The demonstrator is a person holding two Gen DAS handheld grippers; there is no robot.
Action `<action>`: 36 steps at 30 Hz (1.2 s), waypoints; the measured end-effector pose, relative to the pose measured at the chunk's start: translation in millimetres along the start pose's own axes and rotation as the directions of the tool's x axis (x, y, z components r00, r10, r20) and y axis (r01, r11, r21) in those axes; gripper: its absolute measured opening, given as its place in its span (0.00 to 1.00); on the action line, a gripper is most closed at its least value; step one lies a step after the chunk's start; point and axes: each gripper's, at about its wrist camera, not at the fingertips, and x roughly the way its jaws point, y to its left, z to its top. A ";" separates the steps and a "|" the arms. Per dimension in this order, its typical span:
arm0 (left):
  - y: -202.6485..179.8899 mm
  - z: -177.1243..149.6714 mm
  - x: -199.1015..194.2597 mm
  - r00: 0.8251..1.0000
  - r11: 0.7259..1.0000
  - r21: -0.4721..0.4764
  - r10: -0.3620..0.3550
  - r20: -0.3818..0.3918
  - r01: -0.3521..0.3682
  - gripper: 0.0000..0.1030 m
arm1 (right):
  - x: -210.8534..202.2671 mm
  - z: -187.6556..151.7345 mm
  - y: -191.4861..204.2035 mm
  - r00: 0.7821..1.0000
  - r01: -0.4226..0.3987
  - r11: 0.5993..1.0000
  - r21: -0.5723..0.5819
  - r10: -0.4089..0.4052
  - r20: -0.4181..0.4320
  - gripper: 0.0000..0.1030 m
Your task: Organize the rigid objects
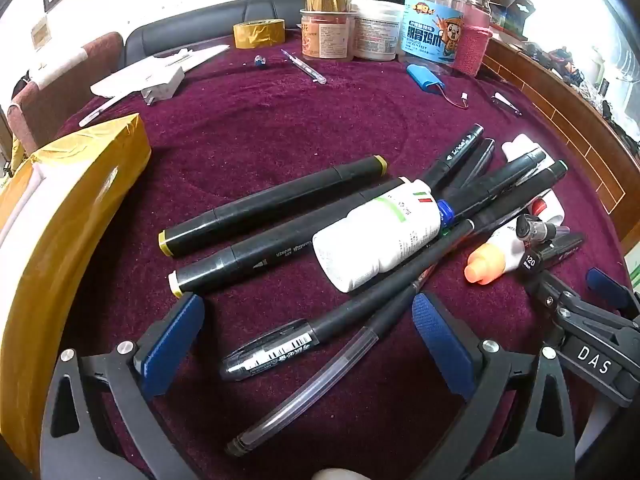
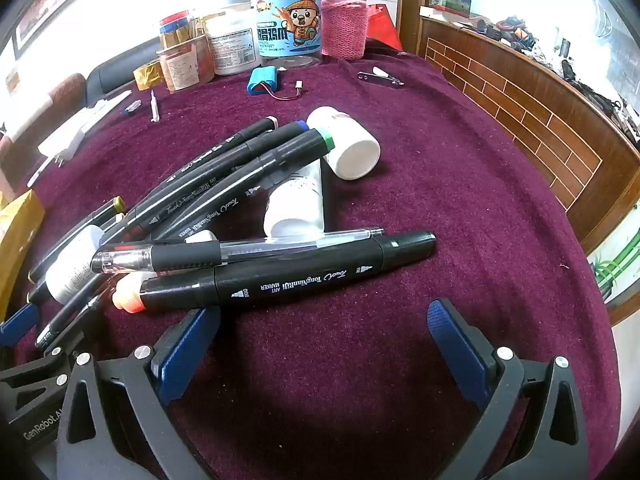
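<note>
Left wrist view: left gripper point(image 1: 308, 340) spread wide above a dark purple velvety tablecloth point(image 1: 280, 120), nothing pinched; between its blue pads point(image 1: 172, 340), a capped black gel pen point(image 1: 272, 352) and a clear-barrelled pen point(image 1: 304, 388), both slanting from lower left to upper right. Beyond them, two black art markers point(image 1: 272, 204) on the same slant, a white plastic pill bottle point(image 1: 376, 236) lying across the heap, more markers fanned up-right, partly buried. Gold-wrapped box point(image 1: 80, 184) cut off at left. Right wrist view: right gripper point(image 2: 324, 340) also wide open, empty; just ahead, a black art marker point(image 2: 288, 276) lying almost level, left end hidden by an orange cap point(image 2: 128, 292). Jars point(image 2: 288, 24) at table's far edge; brick-patterned wooden counter point(image 2: 520, 112) at right.
</note>
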 end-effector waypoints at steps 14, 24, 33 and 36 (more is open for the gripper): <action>0.8 0.2 0.1 1.000 1.000 0.000 0.000 -0.001 0.000 1.00 | 0.1 -0.2 -0.5 1.000 -0.003 1.000 0.002 0.003 -0.001 0.99; 0.7 0.2 0.1 1.000 1.000 0.000 0.000 0.000 0.000 1.00 | 0.2 -0.3 -0.8 1.000 -0.003 1.000 0.002 0.003 -0.001 0.99; 0.7 0.1 0.1 1.000 1.000 0.000 0.000 0.000 0.000 1.00 | 0.5 -0.3 -0.9 1.000 -0.003 1.000 0.002 0.003 -0.001 0.99; 0.1 0.7 0.4 1.000 1.000 -0.015 0.012 0.000 -0.012 1.00 | 0.7 -0.3 -0.9 1.000 -0.003 1.000 0.002 0.003 -0.001 0.99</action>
